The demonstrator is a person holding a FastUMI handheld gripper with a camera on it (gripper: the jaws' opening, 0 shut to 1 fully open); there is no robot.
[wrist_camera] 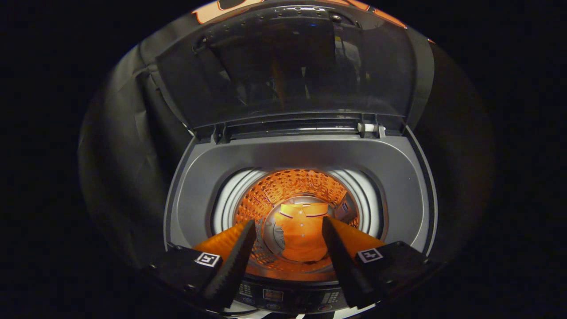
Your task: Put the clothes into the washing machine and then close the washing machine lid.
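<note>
A top-loading washing machine (301, 155) stands below me with its dark see-through lid (288, 66) raised upright at the back. Down in the perforated steel drum (292, 184) lies an orange polo shirt (303, 235), collar toward the back. My gripper (288, 226) hovers over the drum's mouth with its two black fingers (241, 252) spread wide apart. Nothing is between them; the shirt lies well below and beyond the tips.
The grey top rim (412, 186) rings the drum opening. A control panel (283, 297) with buttons runs along the machine's front edge, just under the fingers. Black booth cloth (128, 155) hangs to the left of the machine.
</note>
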